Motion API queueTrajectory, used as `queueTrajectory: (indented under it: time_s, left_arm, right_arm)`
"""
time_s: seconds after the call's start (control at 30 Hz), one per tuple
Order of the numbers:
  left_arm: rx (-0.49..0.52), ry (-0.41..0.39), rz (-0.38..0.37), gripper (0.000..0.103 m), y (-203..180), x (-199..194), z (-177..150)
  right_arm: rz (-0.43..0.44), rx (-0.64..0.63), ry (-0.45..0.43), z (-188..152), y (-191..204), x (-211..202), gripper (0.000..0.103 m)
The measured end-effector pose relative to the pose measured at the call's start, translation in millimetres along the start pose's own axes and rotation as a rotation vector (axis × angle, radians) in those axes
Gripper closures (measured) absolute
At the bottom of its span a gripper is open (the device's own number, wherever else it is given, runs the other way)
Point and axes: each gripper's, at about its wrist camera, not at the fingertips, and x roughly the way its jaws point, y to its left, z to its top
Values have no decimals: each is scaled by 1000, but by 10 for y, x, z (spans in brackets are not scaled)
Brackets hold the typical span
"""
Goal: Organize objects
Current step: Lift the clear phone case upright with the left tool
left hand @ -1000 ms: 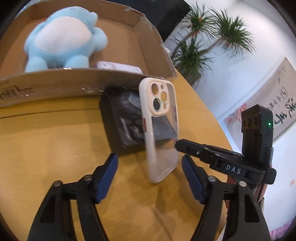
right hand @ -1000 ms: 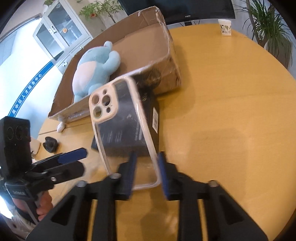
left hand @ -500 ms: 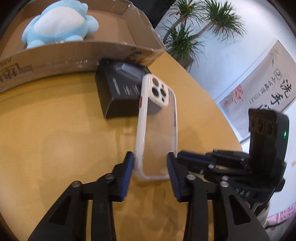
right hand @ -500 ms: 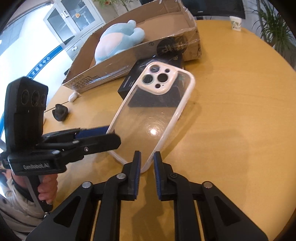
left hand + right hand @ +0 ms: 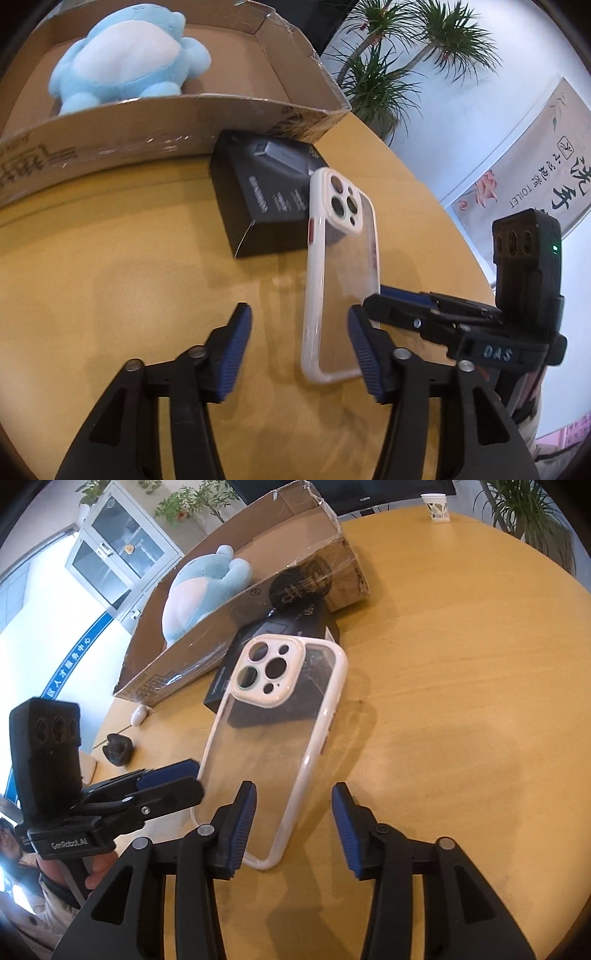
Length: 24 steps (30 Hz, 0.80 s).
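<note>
Left wrist view: the cardboard box [image 5: 155, 122] holds a blue plush toy [image 5: 125, 55]; a black carton [image 5: 266, 199] lies against its wall; the clear phone case [image 5: 340, 273] stands tilted on the round table [image 5: 110, 280], between the left gripper [image 5: 299, 347] pads, jaws just spreading, one pad beside its edge.

Right wrist view: the right gripper [image 5: 291, 827] has just been parting, jaws loose around the case's lower end; the plush sits in the box.
</note>
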Motion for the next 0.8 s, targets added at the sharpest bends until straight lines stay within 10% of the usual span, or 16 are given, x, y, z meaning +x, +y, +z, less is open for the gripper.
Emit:
queueTrajectory:
  time_s: [0.17,0.4,0.8]
  left_arm:
    - [28,16,-17,46,-58,76,57]
    - [32,37,-94,74,-13,106,40]
    - [52,2,-80,75,-43,-179,-44]
  right_arm:
    - [-1,-15,-1,59,66,18,63]
    - [32,1,1,76,53,66,67]
    - [-6,-34,-30,35,248,-62,74]
